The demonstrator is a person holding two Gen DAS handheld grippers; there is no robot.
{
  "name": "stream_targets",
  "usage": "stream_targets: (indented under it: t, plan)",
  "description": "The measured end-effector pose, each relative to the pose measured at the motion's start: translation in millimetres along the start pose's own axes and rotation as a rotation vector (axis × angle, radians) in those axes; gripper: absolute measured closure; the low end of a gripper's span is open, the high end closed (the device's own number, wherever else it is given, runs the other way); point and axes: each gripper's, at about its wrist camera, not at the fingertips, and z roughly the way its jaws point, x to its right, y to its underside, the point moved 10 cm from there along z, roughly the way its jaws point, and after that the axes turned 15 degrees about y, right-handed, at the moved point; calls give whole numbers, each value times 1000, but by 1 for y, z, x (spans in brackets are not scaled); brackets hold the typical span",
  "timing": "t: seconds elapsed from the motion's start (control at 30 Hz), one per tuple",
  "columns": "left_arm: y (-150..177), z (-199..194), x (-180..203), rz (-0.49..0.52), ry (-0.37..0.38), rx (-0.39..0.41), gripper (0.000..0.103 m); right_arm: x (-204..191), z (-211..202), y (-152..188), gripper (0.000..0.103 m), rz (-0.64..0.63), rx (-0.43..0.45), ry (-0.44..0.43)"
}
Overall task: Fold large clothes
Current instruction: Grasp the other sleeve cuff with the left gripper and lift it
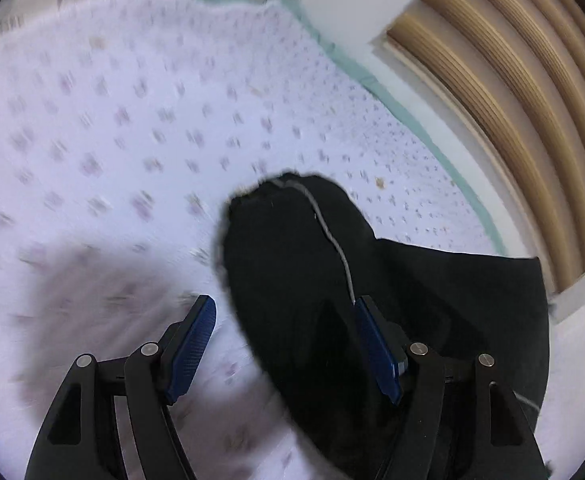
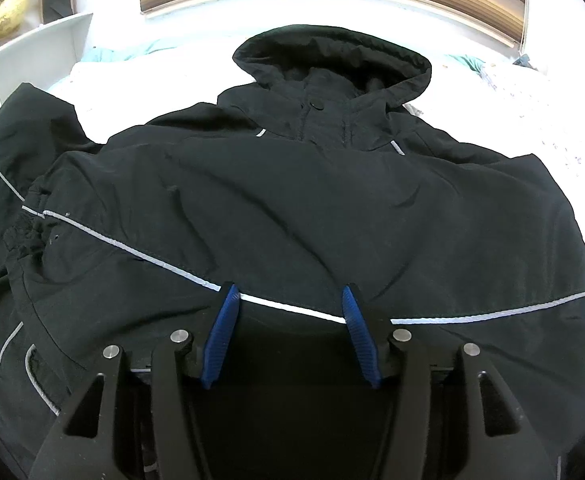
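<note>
While the black hooded jacket [image 2: 292,200] lies spread front-up on the white patterned bedspread [image 1: 132,120], the right gripper [image 2: 290,304] hovers over its lower body, jaws wide and empty. The left gripper [image 1: 284,312], equally wide, is above a sleeve [image 1: 292,248], gripping nothing.

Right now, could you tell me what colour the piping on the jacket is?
Silver-grey, reflective piping on a black jacket; it shows best in the right wrist view.

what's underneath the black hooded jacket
The black hooded jacket lies on a white bedspread with small purple motifs. Anything directly beneath it is covered.
</note>
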Motion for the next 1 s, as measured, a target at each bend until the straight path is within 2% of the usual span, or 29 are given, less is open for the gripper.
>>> stream_targets:
  t: [0.07, 0.17, 0.23, 0.27, 0.3, 0.37, 0.47, 0.53, 0.57, 0.63, 0.7, 0.77, 0.83, 0.93, 1.0]
  plan:
    - [-1, 13, -2, -31, 46, -11, 28, 0, 0, 0, 45, 0, 1, 1]
    - [-5, 28, 4, -24, 49, -22, 28, 0, 0, 0, 45, -2, 4, 5]
    - [-8, 35, 7, 28, -10, -11, 54, 0, 0, 0, 45, -1, 6, 5]
    - [-7, 34, 9, 47, -21, -10, 76, 0, 0, 0, 45, -1, 6, 5]
    - [-9, 29, 13, 67, -36, 6, 82, -1, 0, 0, 45, -1, 6, 4]
    - [-16, 5, 21, 135, -125, 98, 84, -1, 0, 0, 45, -1, 6, 5]
    - [-31, -43, 19, 220, -338, 239, 85, 0, 0, 0, 45, -2, 6, 6]
    - [-40, -72, 1, 209, -512, 293, 85, 0, 0, 0, 44, -2, 6, 6]
    - [-40, -79, -10, 190, -557, 294, 85, -1, -1, 0, 44, -1, 6, 5]
    - [-35, -74, -28, 142, -565, 241, 84, -1, -1, 0, 44, -3, 7, 7]
    - [-28, -64, -37, 152, -604, 197, 84, 0, 0, 0, 44, -4, 7, 9]
    - [-25, -62, -27, 200, -579, 200, 85, 0, 0, 0, 44, -3, 6, 8]
    - [-23, -69, 2, 241, -463, 217, 86, -1, 0, 0, 44, -3, 6, 7]
    - [-13, -90, 52, 341, -350, 240, 86, -1, 0, 0, 44, -4, 7, 8]
    - [-2, -97, 99, 401, -217, 233, 87, 0, 0, 0, 44, -3, 7, 8]
